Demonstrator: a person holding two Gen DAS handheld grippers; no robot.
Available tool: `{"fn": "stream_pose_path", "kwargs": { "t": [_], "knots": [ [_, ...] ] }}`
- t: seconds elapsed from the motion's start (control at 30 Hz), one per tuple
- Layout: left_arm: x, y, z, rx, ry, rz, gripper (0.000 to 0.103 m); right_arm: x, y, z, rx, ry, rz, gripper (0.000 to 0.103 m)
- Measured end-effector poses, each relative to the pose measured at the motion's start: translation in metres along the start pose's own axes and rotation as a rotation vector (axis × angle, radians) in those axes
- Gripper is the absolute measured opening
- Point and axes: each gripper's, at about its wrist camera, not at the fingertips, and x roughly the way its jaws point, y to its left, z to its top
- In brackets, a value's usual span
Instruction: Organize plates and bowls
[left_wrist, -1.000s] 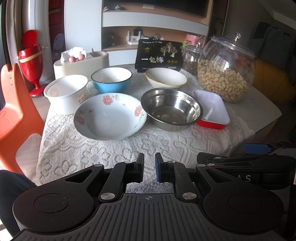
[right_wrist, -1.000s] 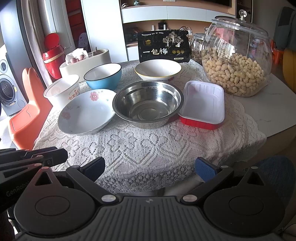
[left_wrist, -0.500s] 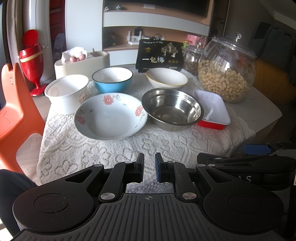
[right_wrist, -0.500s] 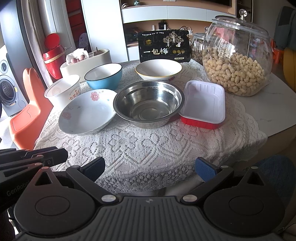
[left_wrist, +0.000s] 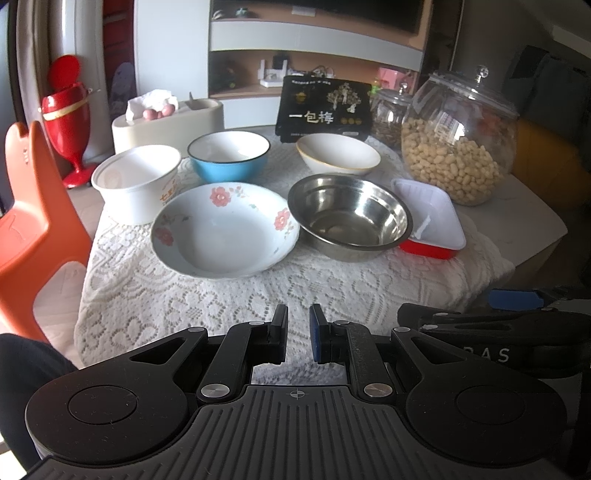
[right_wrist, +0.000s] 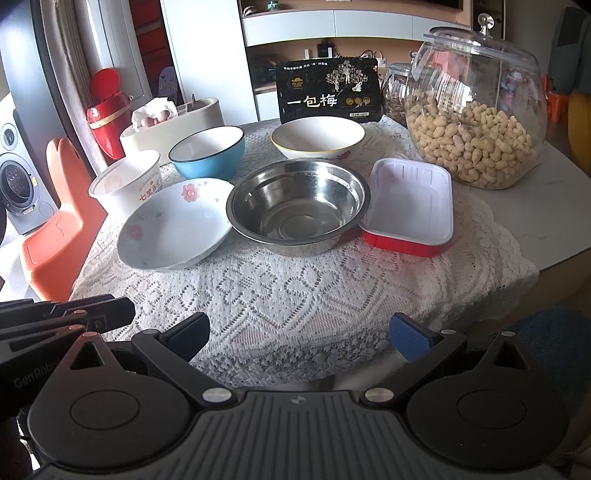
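Observation:
On the lace-covered table stand a floral bowl (left_wrist: 225, 230) (right_wrist: 179, 223), a steel bowl (left_wrist: 349, 216) (right_wrist: 297, 206), a blue bowl (left_wrist: 228, 155) (right_wrist: 207, 151), a cream bowl (left_wrist: 338, 153) (right_wrist: 317, 136), a white paper bowl (left_wrist: 136, 182) (right_wrist: 123, 181) and a red tray with a white inside (left_wrist: 430, 218) (right_wrist: 412, 205). My left gripper (left_wrist: 298, 338) hangs before the table's near edge, nearly shut on nothing. My right gripper (right_wrist: 299, 336) is open and empty, also short of the edge.
A large glass jar of peanuts (right_wrist: 474, 122) stands at the back right beside a smaller jar (right_wrist: 395, 94). A black box (right_wrist: 328, 96) and a cream tissue holder (right_wrist: 173, 123) stand at the back. An orange chair (left_wrist: 33, 221) is left of the table.
Both grippers have crept slightly forward toward the table. Their jaws have not changed and no dish has moved.

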Motion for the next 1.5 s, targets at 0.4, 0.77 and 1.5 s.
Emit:
{"fn": "stream_pose_path", "kwargs": {
  "t": [0.4,0.77,1.5],
  "knots": [
    [0.026,0.013,0.015,-0.013,-0.119,-0.070,0.016,0.019,-0.042,0.025,0.013,-0.131,-0.018,0.103],
    [0.117,-0.048,0.105,0.022,0.053,-0.449,0.016,0.068,-0.163,0.072,0.134,-0.019,-0.097,0.103],
    [0.320,-0.135,0.189,0.066,0.428,-0.292,0.032,0.145,-0.240,0.091,0.350,0.192,0.344,0.053]
  ]
}}
